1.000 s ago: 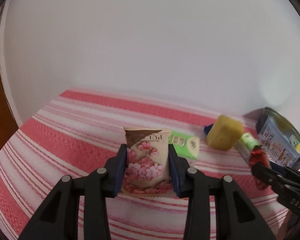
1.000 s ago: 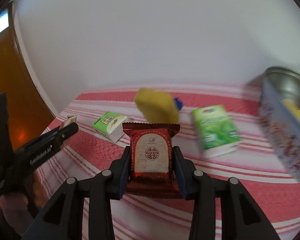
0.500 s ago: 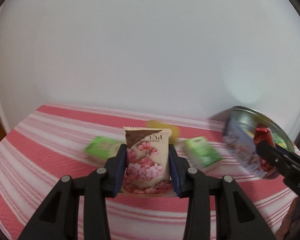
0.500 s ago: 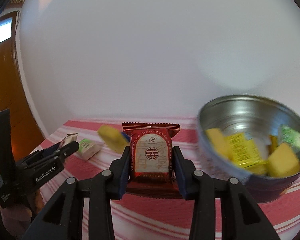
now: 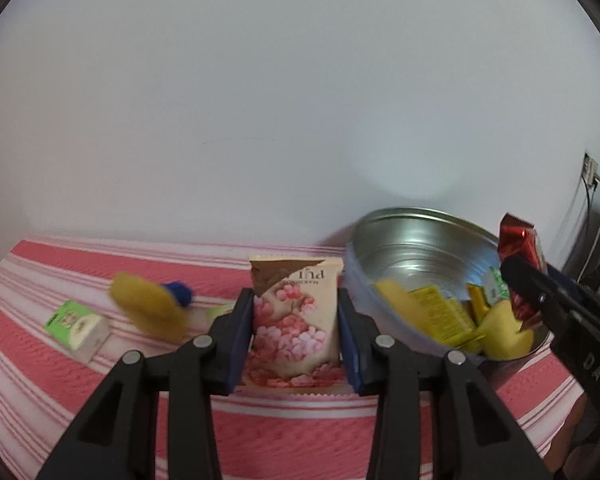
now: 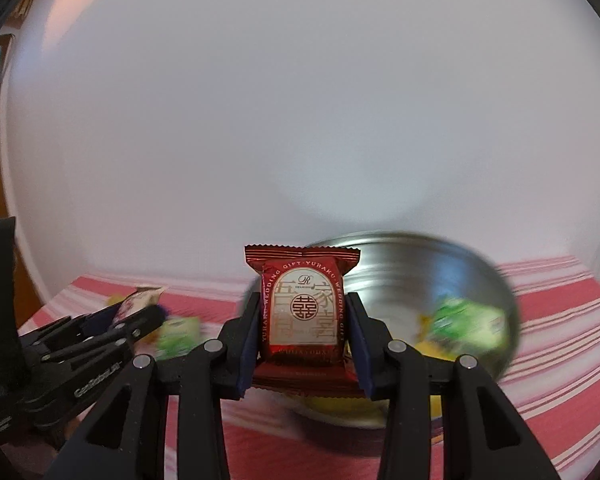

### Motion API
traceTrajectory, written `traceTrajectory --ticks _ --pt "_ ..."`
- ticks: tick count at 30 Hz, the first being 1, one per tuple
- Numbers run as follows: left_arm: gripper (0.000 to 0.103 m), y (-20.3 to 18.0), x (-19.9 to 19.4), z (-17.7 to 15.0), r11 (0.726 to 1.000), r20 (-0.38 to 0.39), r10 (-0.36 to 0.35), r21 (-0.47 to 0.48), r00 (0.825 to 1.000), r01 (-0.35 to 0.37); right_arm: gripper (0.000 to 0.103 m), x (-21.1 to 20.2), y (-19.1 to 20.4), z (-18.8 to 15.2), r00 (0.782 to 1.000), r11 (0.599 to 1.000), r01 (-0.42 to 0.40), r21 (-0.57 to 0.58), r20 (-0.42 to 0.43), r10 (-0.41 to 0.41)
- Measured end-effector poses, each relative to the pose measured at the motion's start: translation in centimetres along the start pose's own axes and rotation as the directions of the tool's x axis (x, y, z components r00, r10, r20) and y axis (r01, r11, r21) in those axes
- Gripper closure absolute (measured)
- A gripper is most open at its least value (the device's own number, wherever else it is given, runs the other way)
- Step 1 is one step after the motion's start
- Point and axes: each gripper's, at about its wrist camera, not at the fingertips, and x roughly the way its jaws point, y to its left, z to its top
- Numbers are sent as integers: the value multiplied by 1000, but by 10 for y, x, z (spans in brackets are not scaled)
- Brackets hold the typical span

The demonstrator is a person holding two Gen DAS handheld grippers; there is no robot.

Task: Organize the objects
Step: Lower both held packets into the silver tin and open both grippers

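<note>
Since a second ago both wrist views have swung across the table: the round metal tin (image 5: 440, 264), then only a sliver at the right edge of the left view, now fills that view's right half, and in the right view it has slid from the far right to directly behind the held packet. The left gripper (image 5: 296, 320) is clamped on a cream packet printed with pink blossoms (image 5: 296, 312), which stands upright between the blue pads, its long axis running up and away from the camera. The tin lies to the right of this gripper and slightly beyond it, close by, its open mouth showing yellow wrapped pieces (image 5: 440, 312) already inside. The right gripper (image 6: 302, 320) is likewise closed tight on a dark red packet with a gold arch label (image 6: 302, 308), held upright, and the tin (image 6: 400, 276) sits straight ahead and just below it, so the right hand appears the nearer of the two to dropping its load; the tin's outline is smeared by motion blur, so how far the packet already overhangs the rim is hard to say. In the left view the red packet (image 5: 520, 256) looks to be over the tin's right rim. Still out on the red and white striped cloth (image 5: 80, 380), to the left, lie a small green and white box (image 5: 78, 328) and a blurred yellow piece with a blue one behind it (image 5: 148, 308).
</note>
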Motion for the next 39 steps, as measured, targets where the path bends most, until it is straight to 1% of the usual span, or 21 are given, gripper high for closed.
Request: traceTrajectory --ticks 4,8,15,17,20,26,30,32,35,36,39 --pt "64 -24 5 7 999 9 -41 7 999 41 60 -4 -27 5 996 997 77 30 33 -78" --pt "64 -50 10 13 996 21 -82 29 996 81 60 -6 -46 8 988 990 140 31 59 -141" --pt "64 -86 25 18 987 6 -156 51 988 155 60 -4 -68 9 971 974 224 43 78 -226" --pt "64 -96 30 18 984 2 -165 70 986 165 60 -4 -74 9 965 968 247 37 86 -249" --pt "64 -102 36 19 982 -9 -175 74 985 175 60 0 -82 8 960 963 266 44 82 -269" --pt "64 -106 54 17 983 -43 -162 78 986 165 60 14 -87 4 955 957 288 24 61 -289" --pt "64 -103 63 10 987 -77 -133 86 988 139 60 23 -88 3 956 957 291 20 33 -291" --pt "64 -101 65 7 988 -91 -126 83 988 133 60 29 -88 8 956 957 290 24 22 -291" --pt "64 -100 64 3 988 -91 -111 94 990 119 60 27 -87 7 960 960 278 24 15 -278" --pt "64 -100 63 2 989 -87 -106 97 991 114 60 34 -85 9 961 961 276 19 12 -276" --pt "62 -96 63 2 990 -81 -87 104 993 95 60 27 -92 7 963 964 268 5 15 -268"
